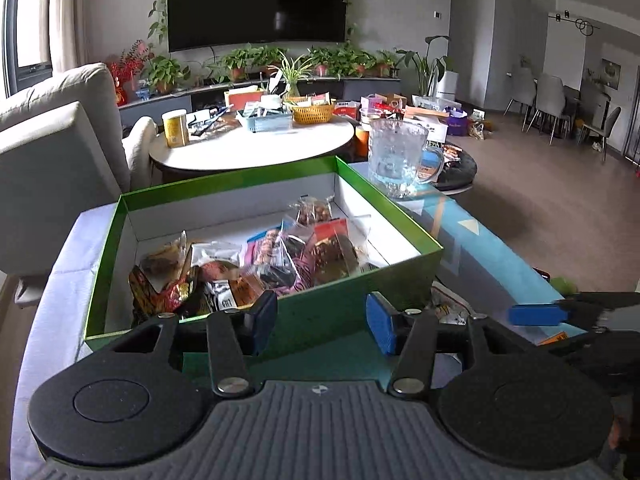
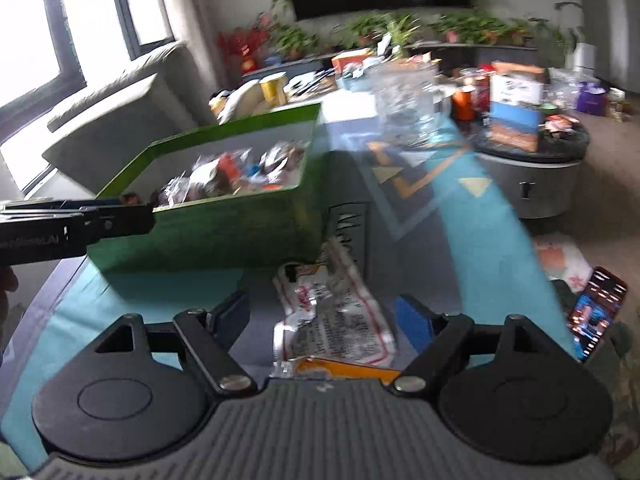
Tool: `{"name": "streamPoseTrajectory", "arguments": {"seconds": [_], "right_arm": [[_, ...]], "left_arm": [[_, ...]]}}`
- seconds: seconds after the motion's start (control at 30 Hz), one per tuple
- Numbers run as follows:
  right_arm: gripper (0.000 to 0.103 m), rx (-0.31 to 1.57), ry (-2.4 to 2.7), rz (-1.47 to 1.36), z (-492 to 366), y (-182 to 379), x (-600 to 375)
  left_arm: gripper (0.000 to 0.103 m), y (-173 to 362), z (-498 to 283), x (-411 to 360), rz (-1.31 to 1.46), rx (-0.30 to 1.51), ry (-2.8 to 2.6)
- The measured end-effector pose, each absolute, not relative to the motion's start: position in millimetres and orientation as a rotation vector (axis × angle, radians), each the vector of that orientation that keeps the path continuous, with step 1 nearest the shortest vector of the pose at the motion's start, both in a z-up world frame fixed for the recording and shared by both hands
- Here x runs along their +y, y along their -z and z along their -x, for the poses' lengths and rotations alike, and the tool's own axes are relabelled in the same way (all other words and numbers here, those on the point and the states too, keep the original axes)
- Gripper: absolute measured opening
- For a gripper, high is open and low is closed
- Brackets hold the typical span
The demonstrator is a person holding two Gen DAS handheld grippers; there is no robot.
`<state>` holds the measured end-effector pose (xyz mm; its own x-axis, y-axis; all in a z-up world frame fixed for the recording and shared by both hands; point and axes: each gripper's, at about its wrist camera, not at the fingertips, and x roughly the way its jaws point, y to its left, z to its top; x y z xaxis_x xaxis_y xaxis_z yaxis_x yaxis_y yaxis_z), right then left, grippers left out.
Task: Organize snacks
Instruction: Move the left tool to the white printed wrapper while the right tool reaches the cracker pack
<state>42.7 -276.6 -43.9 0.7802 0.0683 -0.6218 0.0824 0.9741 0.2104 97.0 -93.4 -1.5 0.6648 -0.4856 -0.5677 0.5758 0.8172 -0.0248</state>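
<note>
A clear glass mug (image 1: 396,156) stands on the blue patterned table cover (image 1: 480,248). Behind it, a round white table (image 1: 256,148) carries a yellow can (image 1: 175,128), a woven basket (image 1: 314,112) and a blue tray (image 1: 266,122). Potted plants (image 1: 248,62) line the shelf under a dark television (image 1: 256,0) — a phone (image 2: 596,312) glows at the right wrist view's edge.

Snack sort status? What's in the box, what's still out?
Done: green box holds a pile of wrapped snacks. In hand: nothing; the right claw is open over a white-and-red packet lying on the table beside the box. The left claw is open, empty. Left: that packet at least.
</note>
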Motion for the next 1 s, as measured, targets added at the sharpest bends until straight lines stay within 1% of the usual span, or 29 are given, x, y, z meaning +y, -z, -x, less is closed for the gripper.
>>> {"name": "streamPoseTrajectory", "arguments": {"seconds": [0.17, 0.37, 0.57, 0.63, 0.73, 0.8, 0.93, 1.0], "right_arm": [[0.088, 0.723, 0.013, -0.248, -67.2, 55.5, -283.0], [0.09, 0.798, -0.027, -0.296, -77.7, 51.7, -277.3], [0.089, 0.851, -0.338, -0.432, -69.4, 49.7, -246.3], [0.089, 0.832, -0.435, -0.434, -62.3, 47.3, -232.8], [0.089, 0.777, -0.349, -0.385, -46.7, 39.8, -228.3], [0.089, 0.763, -0.309, -0.387, -35.0, 35.2, -238.2], [0.089, 0.727, -0.231, -0.318, -11.1, 23.4, -264.6], [0.091, 0.716, -0.193, -0.271, -1.2, 18.8, -273.7]], "left_arm": [[0.047, 6.3, -97.2, -84.4, -0.151, 0.615, 0.567], [0.047, 17.9, -102.6, -66.7, -0.114, 0.668, 0.506], [0.047, 24.0, -103.1, -47.0, -0.096, 0.678, 0.447], [0.047, 25.1, -103.3, -39.6, -0.089, 0.685, 0.419], [0.048, 25.1, -103.3, -32.8, -0.08, 0.687, 0.433], [0.05, 25.8, -101.0, -39.0, -0.107, 0.683, 0.499], [0.05, 33.1, -92.5, -61.1, -0.184, 0.669, 0.677], [0.05, 38.4, -86.9, -72.8, -0.226, 0.646, 0.728]]}}
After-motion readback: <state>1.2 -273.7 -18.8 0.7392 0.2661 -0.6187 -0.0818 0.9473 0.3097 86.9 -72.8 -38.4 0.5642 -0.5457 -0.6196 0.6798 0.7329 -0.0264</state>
